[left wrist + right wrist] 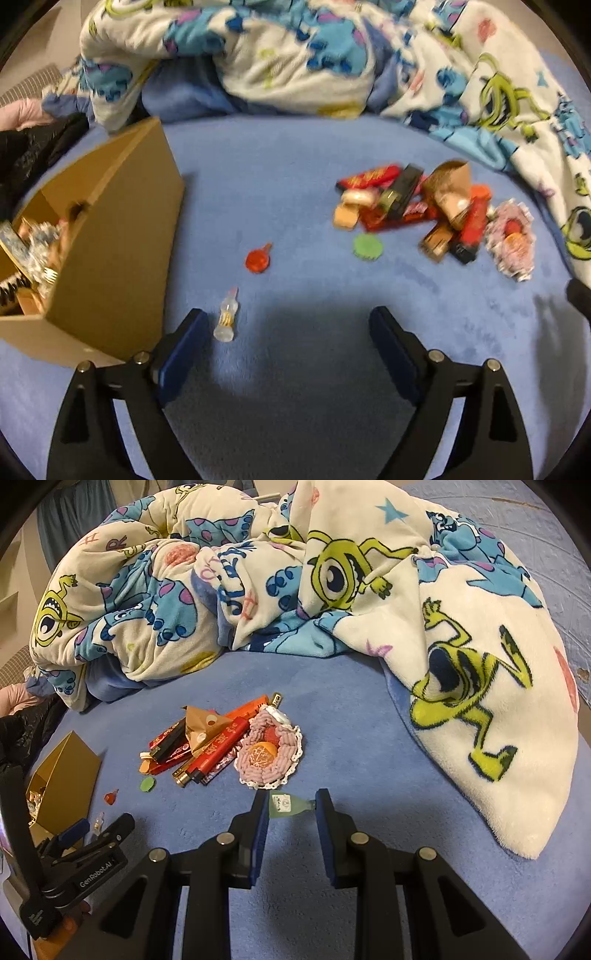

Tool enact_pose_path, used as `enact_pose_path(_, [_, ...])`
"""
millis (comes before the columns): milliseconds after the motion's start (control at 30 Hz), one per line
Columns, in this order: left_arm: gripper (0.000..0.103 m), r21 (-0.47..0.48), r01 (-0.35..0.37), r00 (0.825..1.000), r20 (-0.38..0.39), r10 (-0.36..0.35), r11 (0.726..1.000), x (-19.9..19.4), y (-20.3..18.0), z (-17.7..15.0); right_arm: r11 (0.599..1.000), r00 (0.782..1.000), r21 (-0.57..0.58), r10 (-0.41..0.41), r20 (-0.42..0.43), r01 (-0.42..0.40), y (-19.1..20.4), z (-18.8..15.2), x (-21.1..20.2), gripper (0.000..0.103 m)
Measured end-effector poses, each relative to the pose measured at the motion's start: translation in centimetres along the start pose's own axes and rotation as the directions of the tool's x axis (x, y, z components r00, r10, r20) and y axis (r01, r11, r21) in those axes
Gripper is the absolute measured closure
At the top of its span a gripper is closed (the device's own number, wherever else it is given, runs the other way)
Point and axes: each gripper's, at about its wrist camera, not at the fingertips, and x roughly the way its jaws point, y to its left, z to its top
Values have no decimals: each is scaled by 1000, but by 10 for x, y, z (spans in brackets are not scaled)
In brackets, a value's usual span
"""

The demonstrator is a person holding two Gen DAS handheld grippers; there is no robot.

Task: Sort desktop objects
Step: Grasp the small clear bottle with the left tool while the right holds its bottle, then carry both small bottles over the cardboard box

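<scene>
The right gripper (291, 805) was clenched on a small pale-green bottle (286, 804), which lay crosswise between the blue pads (260, 814), base against the left pad and narrow neck against the right one, above a blue blanket (332, 738). Just beyond the jaws sat a pink crocheted pouch (269, 753), and to its left a heap (207, 746) of red packets, lighters and brown paper. Farther off lay a bunched cartoon quilt (258, 572).

The left gripper (288, 325) stood released, its jaws wide apart with only blanket between them. A small clear vial (227, 317) lay on the blanket just inside the left pad (184, 350), near its tip, not touched so far as the blurred view showed. Beyond it, ahead of the jaws, lay a red token (257, 259), and farther to the right a green disc (366, 246). Past the disc was the heap. Left of the jaws stood a cardboard box (122, 236), open on its left side, with mixed items inside. The quilt filled the far edge.
</scene>
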Motion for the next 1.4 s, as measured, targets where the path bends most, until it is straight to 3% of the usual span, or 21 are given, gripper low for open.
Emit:
enact_pose_path(133, [3, -34, 32, 999, -8, -33, 999, 4, 7, 0, 1000, 1000, 0, 0, -3, 0, 0, 0, 0, 78])
enact_pose_path(300, [11, -13, 79, 997, -2, -79, 997, 2, 1, -1, 1000, 1000, 1, 3, -2, -3, 1, 0, -2, 78])
enact_pose_path(367, [20, -9, 85, 996, 2, -85, 996, 0, 0, -2, 1000, 1000, 1, 5, 0, -5, 1, 0, -2, 78])
enact_pose_path(400, [31, -7, 90, 996, 6, -90, 996, -1, 0, -2, 1000, 1000, 1, 6, 2, -6, 1, 0, -3, 78])
enact_pose_path(433, [48, -2, 108, 994, 12, -108, 994, -3, -1, -2, 1000, 1000, 2, 7, 2, -7, 1, 1, -3, 78])
enact_pose_path(500, [68, 2, 123, 992, 15, -123, 992, -4, -1, -1, 1000, 1000, 3, 10, 4, -10, 1, 1, -4, 78])
enact_pose_path(533, [73, -1, 128, 992, 16, -128, 992, -5, -1, -1, 1000, 1000, 3, 12, 6, -12, 1, 1, -5, 78])
enact_pose_path(700, [74, 6, 128, 991, 21, -129, 992, -5, -2, -2, 1000, 1000, 9, 18, 15, -18, -1, 3, -8, 78])
enact_pose_path(867, [91, 24, 143, 989, 24, -143, 989, -7, -7, -2, 1000, 1000, 14, 21, 16, -22, -2, 3, -9, 78])
enact_pose_path(1400, [92, 29, 151, 987, 52, -152, 988, -17, -3, 3, 999, 999, 8, 34, 33, -34, 3, 5, -16, 78])
